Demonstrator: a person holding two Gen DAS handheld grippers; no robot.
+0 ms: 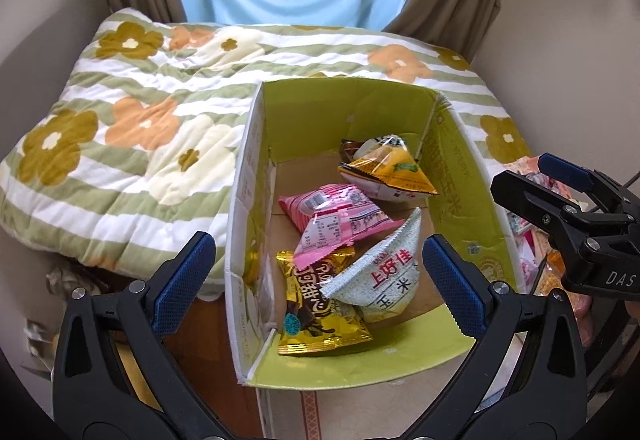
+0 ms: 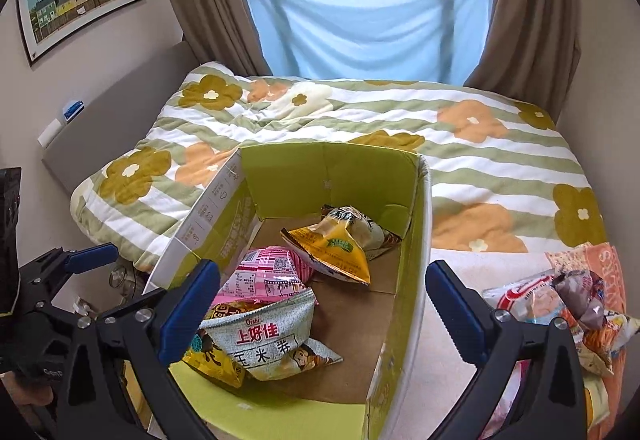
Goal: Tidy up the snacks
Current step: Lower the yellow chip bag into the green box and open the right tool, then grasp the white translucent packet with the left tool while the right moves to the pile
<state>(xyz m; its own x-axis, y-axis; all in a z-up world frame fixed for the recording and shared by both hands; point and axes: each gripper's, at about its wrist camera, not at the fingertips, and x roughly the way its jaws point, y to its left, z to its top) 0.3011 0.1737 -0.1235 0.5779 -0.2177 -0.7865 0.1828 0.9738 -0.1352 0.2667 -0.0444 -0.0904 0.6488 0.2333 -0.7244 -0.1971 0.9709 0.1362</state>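
Flowered green-striped quilt (image 2: 500,144) backs my open green-lined cardboard box (image 1: 340,108), where the pale Oishi corn-roll bag (image 2: 272,344) lies among other packets. My left gripper (image 1: 316,280) and right gripper (image 2: 324,312) both gape, empty.

Snack packets (image 1: 340,216) lie in the green box (image 1: 464,176).
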